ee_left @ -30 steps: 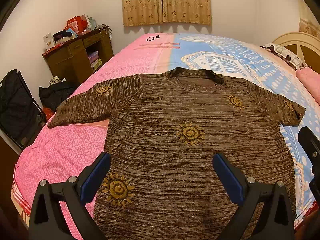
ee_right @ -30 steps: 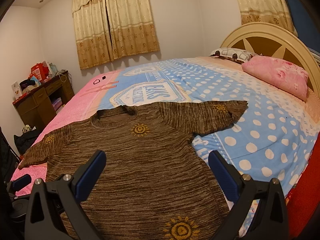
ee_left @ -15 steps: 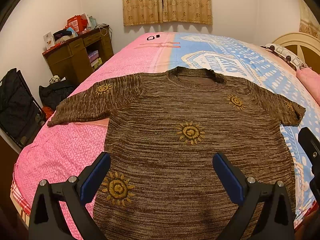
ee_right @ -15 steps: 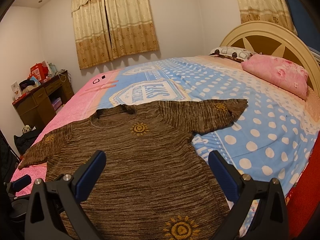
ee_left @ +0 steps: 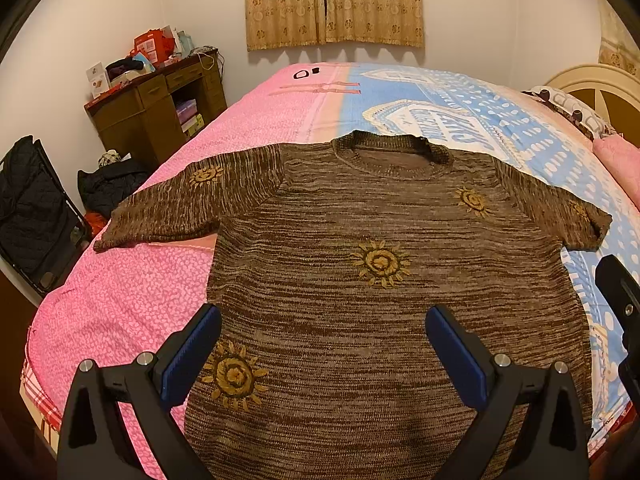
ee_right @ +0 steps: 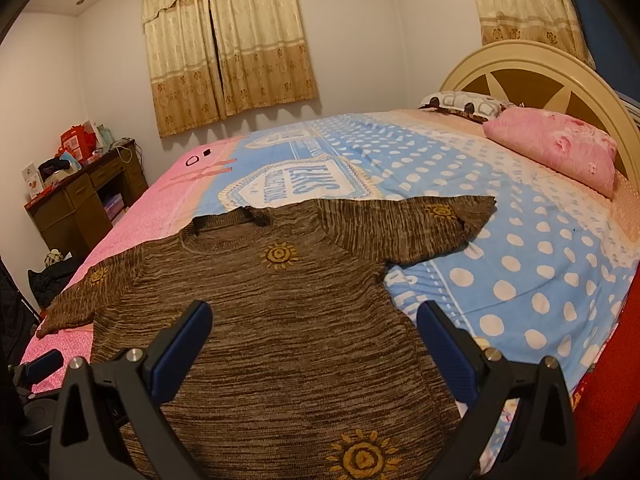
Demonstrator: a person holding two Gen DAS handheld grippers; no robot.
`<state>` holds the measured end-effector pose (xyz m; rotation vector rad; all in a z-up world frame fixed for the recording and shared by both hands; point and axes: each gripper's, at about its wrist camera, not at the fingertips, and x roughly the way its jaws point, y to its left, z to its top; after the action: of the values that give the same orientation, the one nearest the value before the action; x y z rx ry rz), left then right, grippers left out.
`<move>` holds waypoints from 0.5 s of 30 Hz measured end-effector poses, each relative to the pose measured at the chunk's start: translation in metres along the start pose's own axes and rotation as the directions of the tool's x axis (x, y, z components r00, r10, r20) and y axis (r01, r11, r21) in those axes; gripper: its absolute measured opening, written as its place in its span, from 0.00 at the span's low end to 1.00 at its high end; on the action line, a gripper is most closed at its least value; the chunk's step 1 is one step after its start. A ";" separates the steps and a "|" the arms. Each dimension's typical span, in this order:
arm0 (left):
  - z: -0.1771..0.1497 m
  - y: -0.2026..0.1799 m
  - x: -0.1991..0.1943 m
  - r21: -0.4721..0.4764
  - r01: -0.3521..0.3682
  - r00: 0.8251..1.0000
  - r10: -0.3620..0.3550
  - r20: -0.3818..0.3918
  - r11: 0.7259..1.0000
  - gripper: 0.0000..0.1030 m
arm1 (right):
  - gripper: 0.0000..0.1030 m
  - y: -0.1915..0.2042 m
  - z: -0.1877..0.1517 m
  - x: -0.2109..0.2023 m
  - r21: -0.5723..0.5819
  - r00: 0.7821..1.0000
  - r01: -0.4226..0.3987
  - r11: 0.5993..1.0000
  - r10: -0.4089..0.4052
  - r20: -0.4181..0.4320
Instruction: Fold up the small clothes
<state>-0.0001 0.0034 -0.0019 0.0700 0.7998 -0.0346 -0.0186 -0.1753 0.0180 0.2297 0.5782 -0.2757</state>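
Left gripper (ee_left: pixel 322 344): fingers spread, holding nothing, above sweater's (ee_left: pixel 380 288) hem. Sweater flat on bed (ee_left: pixel 120 304), long axis hem-to-collar, collar toward 12 o'clock, sleeves at 9 and 3. Right gripper (ee_right: pixel 314 338): fingers spread, empty, over sweater (ee_right: pixel 288 320). Only right view shows pink pillow (ee_right: pixel 556 144) at 2 o'clock; only left view shows black bag (ee_left: pixel 32 216) at 9.
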 end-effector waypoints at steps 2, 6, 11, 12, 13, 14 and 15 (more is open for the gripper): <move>-0.003 -0.001 0.004 0.002 -0.003 1.000 0.003 0.004 1.000 0.99 | 1.00 0.000 0.000 0.000 0.000 1.000 0.001 1.000 -0.001 0.000; -0.003 0.000 0.004 0.000 -0.001 1.000 0.001 0.001 1.000 0.99 | 1.00 0.000 0.000 0.000 0.000 1.000 0.001 1.000 -0.001 -0.001; -0.004 0.000 0.005 0.001 -0.001 1.000 0.001 0.000 1.000 0.99 | 1.00 0.000 0.000 0.000 0.001 1.000 0.001 1.000 -0.001 0.000; -0.004 -0.001 0.005 0.000 -0.001 1.000 0.001 -0.002 1.000 0.99 | 1.00 0.000 0.001 0.000 0.001 1.000 0.001 1.000 -0.001 0.000; -0.004 0.000 0.005 -0.001 0.000 1.000 0.000 -0.003 1.000 0.99 | 1.00 0.000 0.001 0.000 0.001 1.000 0.000 1.000 0.000 -0.001; -0.004 0.000 0.005 -0.002 0.002 1.000 -0.002 -0.007 1.000 0.99 | 1.00 0.000 0.001 0.000 0.001 1.000 0.001 1.000 -0.001 -0.001; -0.005 -0.001 0.006 -0.002 0.002 1.000 -0.002 -0.009 1.000 0.99 | 1.00 0.000 0.001 0.001 0.000 1.000 0.002 1.000 -0.002 -0.001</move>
<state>0.0005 0.0032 -0.0096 0.0679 0.8090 -0.0356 -0.0177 -0.1758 0.0185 0.2295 0.5793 -0.2781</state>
